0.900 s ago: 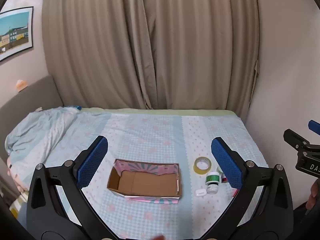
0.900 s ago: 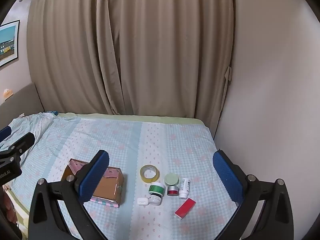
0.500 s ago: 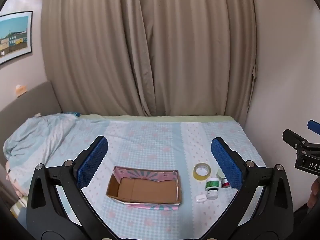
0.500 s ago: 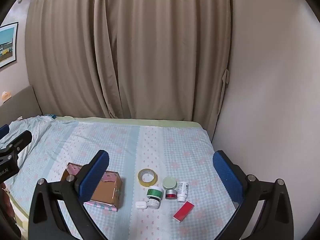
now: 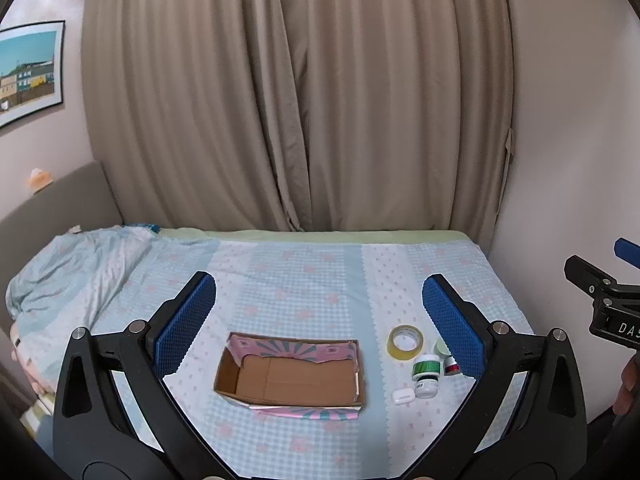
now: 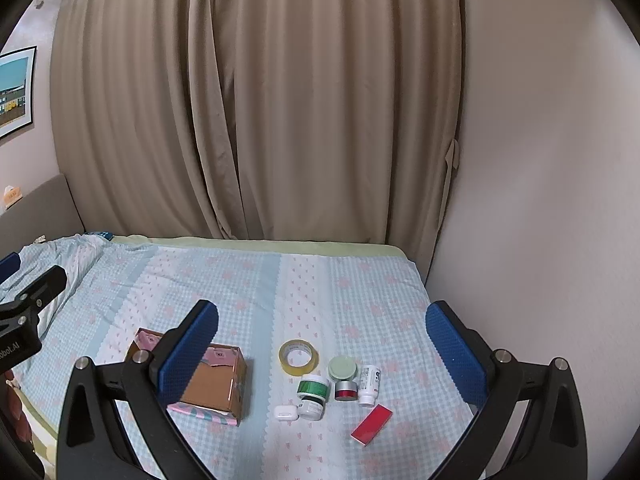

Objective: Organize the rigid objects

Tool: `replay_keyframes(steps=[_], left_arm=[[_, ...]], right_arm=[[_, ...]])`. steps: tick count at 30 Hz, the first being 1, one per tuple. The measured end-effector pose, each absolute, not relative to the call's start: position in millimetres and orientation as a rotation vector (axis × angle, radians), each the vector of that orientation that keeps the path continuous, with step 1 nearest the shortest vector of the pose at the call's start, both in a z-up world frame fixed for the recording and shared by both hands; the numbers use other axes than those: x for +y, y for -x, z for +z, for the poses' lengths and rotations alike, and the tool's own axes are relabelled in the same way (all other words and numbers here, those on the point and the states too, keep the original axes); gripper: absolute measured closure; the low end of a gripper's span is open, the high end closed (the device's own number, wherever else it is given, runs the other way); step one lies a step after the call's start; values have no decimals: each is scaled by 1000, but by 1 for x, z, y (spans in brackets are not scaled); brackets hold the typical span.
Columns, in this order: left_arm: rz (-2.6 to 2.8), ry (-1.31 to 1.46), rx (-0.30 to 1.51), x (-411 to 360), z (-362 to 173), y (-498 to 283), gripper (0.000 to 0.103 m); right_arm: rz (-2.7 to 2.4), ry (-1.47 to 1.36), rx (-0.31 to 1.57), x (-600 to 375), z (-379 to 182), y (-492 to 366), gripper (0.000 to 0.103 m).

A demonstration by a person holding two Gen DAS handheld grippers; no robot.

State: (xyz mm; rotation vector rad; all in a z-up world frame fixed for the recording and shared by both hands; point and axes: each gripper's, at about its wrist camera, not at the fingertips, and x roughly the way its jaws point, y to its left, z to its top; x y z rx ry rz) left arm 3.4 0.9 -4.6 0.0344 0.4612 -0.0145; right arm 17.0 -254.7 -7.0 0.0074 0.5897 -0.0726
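Above the bed point(image 5: 304, 280), both grippers higher than before, jaws wide apart, empty; box point(image 5: 290, 374) lower in view.

Location: a home bedroom. Indicators: a bed point(image 5: 304, 276) covered with a light blue checked sheet, a crumpled duvet point(image 5: 76, 276) at its left end, a grey padded headboard point(image 5: 60, 200), full-length beige curtains point(image 5: 296, 96) behind the bed, and a framed picture point(image 5: 28, 72) on the wall.

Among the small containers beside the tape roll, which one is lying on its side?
The white bottle with printed label; the green-banded jar and red-banded jar stand upright.
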Motion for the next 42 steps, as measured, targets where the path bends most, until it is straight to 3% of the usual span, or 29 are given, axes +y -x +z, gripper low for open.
replay_keyframes(steps=[42], left_arm=[[-28, -10, 435, 13, 10, 0, 0]], right_arm=[[-71, 0, 577, -249, -14, -28, 0]])
